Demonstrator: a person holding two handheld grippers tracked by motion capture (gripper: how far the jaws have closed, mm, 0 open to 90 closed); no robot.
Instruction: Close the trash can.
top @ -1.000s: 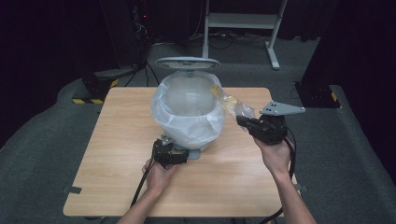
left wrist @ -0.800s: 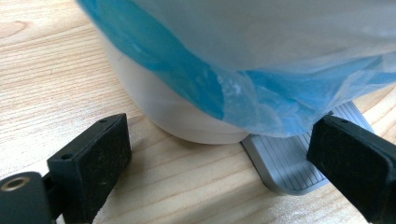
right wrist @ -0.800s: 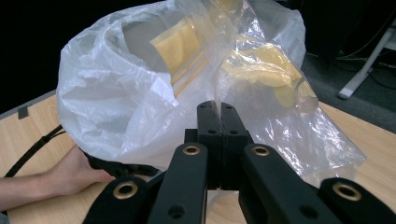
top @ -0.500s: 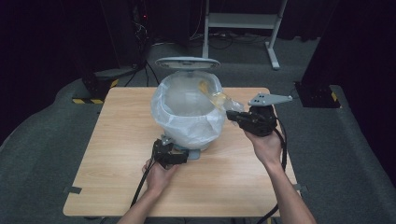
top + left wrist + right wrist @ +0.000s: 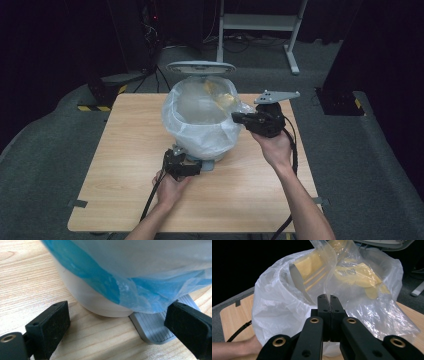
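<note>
A small white pedal bin (image 5: 200,150) is standing near the middle of the tabletop (image 5: 125,145), its lid (image 5: 200,67) tipped up at the far side and a clear plastic liner (image 5: 197,125) ballooning out over its rim. The right gripper (image 5: 239,118) is sitting at the bin's right side, at rim height, its fingers (image 5: 329,305) pressed together on a fold of the liner; the film is running up and away from them toward the bin's mouth, where something yellow (image 5: 359,275) is showing through the plastic. The left gripper (image 5: 192,169) is lying low on the tabletop at the bin's near side, its fingers (image 5: 48,325) spread apart and holding nothing, flanking the white base and the grey ribbed pedal (image 5: 155,326), which is poking out toward the right-hand one. The liner's rim is lying left of and beyond the right fingers, so I'd judge any seating or lifting of the bag falls to that hand, while the left is placed only to steady the base.
</note>
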